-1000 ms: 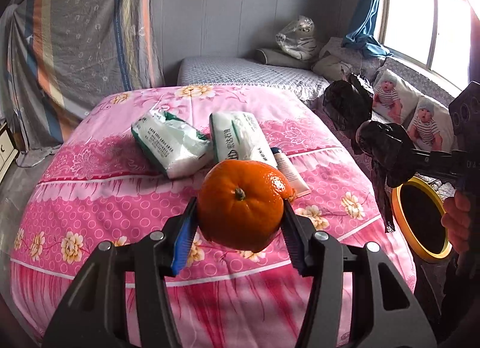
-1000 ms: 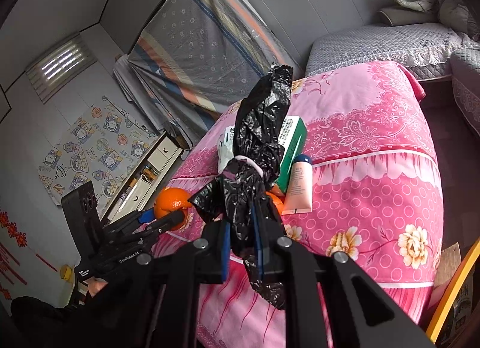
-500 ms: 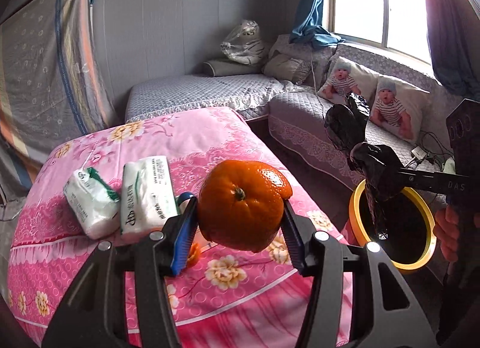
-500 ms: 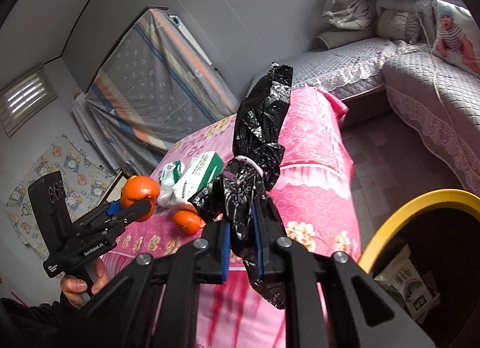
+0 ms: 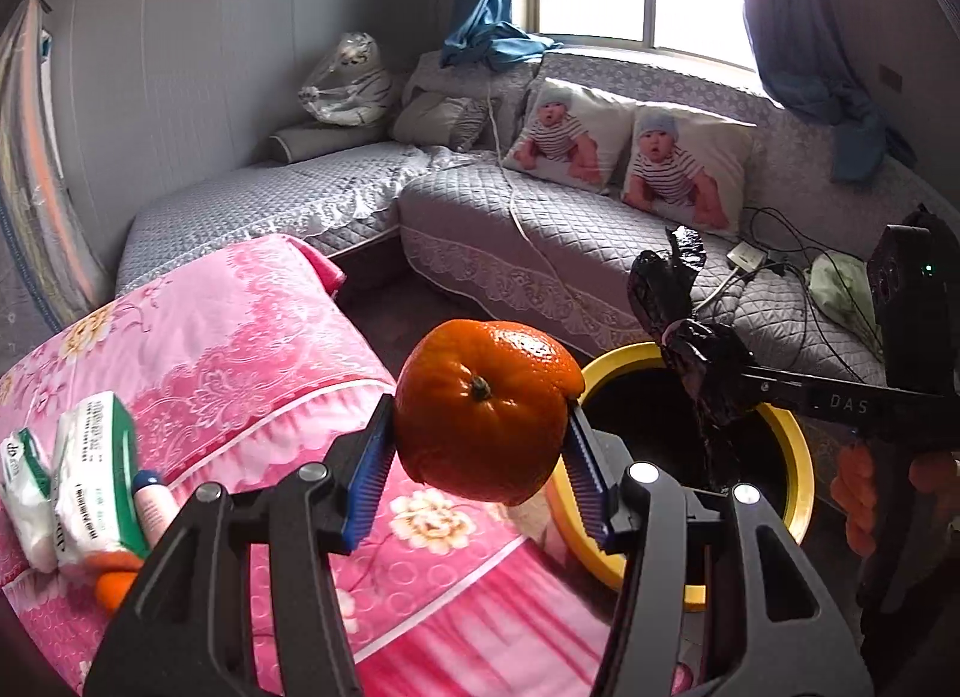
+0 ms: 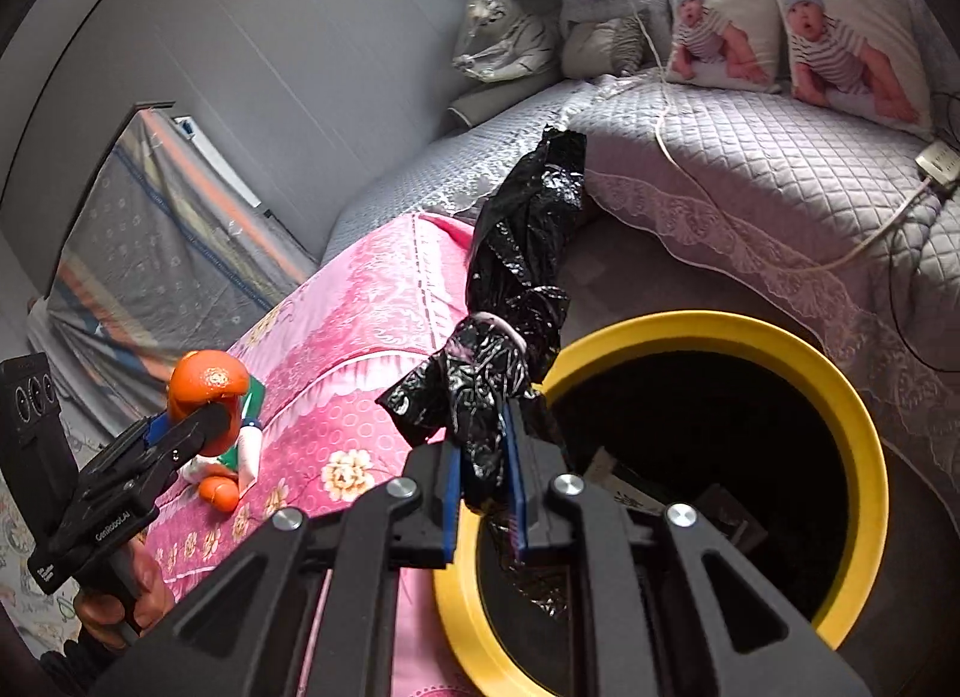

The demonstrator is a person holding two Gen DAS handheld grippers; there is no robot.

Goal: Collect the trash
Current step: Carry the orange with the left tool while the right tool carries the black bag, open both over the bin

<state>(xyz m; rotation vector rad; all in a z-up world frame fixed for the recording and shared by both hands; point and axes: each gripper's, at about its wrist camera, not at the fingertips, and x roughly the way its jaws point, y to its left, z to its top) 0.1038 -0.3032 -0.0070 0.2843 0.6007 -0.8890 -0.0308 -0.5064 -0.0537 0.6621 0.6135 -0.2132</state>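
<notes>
My left gripper [image 5: 480, 451] is shut on an orange [image 5: 483, 412], its blue pads pressing both sides; from the right wrist view the same orange [image 6: 207, 385] sits at the far left over the pink bed. My right gripper [image 6: 485, 478] is shut on a knotted black plastic bag [image 6: 516, 301], which hangs over the rim of the yellow trash bin [image 6: 864, 433]. In the left wrist view that bag [image 5: 690, 337] is above the bin [image 5: 798, 457], to the right of the orange. Some litter lies in the bin's dark bottom.
On the pink flowered bed [image 5: 240, 337] lie two tissue packs [image 5: 90, 469], a tube [image 5: 153, 505] and a small orange [image 5: 114, 586]. A grey quilted sofa [image 5: 540, 229] with two baby-print pillows [image 5: 684, 168] and cables stands behind the bin.
Both grippers swung right from over the bed toward the yellow bin, each keeping its hold. The bin now fills the right wrist view and the bag hangs over its rim.
</notes>
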